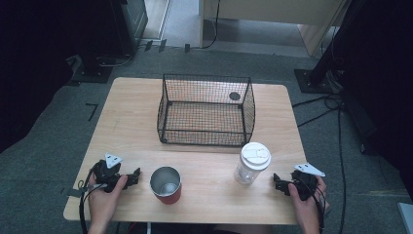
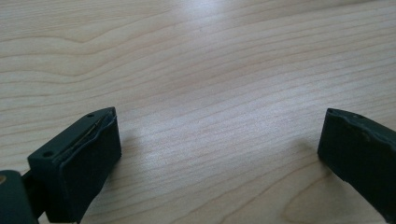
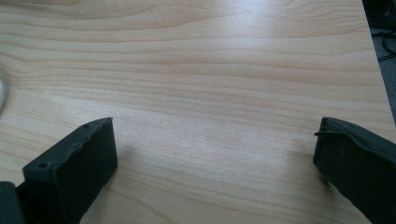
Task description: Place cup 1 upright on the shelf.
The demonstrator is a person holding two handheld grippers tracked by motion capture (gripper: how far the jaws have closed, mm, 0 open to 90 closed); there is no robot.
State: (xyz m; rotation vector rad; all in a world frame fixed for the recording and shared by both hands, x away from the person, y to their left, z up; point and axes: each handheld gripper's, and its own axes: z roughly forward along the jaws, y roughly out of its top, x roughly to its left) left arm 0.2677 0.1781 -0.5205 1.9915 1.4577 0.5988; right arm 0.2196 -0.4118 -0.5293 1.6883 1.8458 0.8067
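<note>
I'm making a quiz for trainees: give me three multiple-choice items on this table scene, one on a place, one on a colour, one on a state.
1. Where does the basket stand?
A. behind the cup and jar
B. on the floor
C. between the grippers

2. What colour is the cup outside?
A. blue
B. red
C. yellow

3. How is the jar?
A. lying down
B. open
C. upright, lidded

Key: 1 A, it sits at the far middle of the table; 2 B, a red wall shows below the metal rim; 3 C, its white lid is on top.
</note>
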